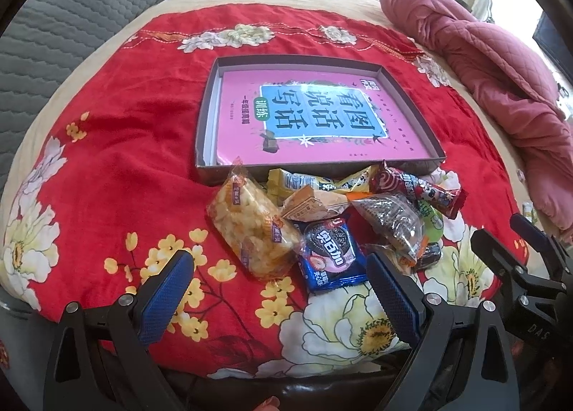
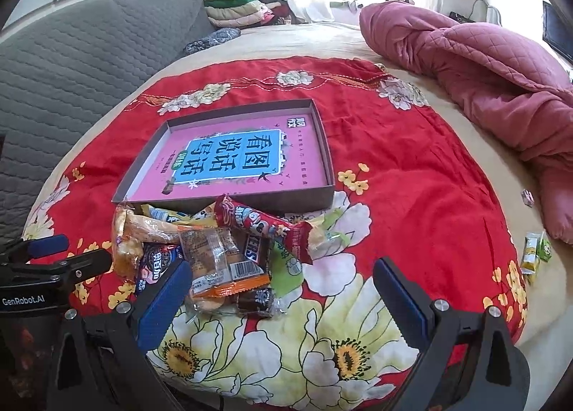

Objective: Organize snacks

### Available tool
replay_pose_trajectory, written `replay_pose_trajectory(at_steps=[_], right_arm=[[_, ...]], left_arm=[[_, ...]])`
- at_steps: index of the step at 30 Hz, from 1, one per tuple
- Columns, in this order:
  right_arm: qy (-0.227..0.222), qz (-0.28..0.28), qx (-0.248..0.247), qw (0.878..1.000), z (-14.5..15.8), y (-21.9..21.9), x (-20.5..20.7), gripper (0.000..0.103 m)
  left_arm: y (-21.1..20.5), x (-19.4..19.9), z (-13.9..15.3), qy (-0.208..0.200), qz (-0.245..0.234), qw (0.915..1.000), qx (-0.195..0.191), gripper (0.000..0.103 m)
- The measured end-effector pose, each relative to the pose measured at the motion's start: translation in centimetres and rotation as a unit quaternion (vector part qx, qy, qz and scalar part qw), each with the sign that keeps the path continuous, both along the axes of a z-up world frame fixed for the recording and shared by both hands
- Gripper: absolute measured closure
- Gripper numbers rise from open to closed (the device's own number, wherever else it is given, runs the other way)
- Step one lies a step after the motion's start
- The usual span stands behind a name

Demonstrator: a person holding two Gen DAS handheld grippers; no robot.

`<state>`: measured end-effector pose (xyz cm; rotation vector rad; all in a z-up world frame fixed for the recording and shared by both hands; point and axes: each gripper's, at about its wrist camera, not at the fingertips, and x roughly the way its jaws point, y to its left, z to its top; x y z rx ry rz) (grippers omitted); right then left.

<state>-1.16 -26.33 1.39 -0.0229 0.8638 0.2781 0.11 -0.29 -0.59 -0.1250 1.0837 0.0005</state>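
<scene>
Left gripper (image 1: 279, 285): jaws wide apart, empty, hovering low over the near edge of the snack pile.
Right gripper (image 2: 283, 298): jaws also spread, holding nothing, just right of the left one.
Snacks (image 1: 322, 217): a loose heap on the red cloth (image 1: 125, 124), just in front of the box's near wall; some packets overlap.
Box (image 1: 209, 95): shallow open tray with a pink book lying flat inside; no snacks in it yet.
Step in hand: judged to be the first pick from the pile.
Best first target: the popcorn bag (image 1: 250, 228) or the blue cookie pack (image 1: 329, 257); both lie at the near edge, on top and mostly uncovered.
Grip advice: come down over one packet only, close across its short side, and lift straight up so neighbours do not drag.
Risk: crinkly wrappers may slip; the soft bedding gives under pressure.
Strays: a few small packets (image 2: 533, 253) lie well apart on the right.
</scene>
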Motion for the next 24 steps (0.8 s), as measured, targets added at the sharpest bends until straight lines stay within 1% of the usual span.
replay_pose_trajectory(at_steps=[9,24], right_arm=[[-0.015,-0.001,-0.007,1.0,0.52,-0.11,-0.41,0.002],[-0.014,0.0,-0.006,1.0,0.57,-0.14,-0.44,0.002]], left_arm=[[-0.21,-0.06,0.18,-0.001,-0.004,1.0,-0.001,0.006],[-0.28,-0.07,0.03,0.002,-0.005,1.0,-0.001,0.006]])
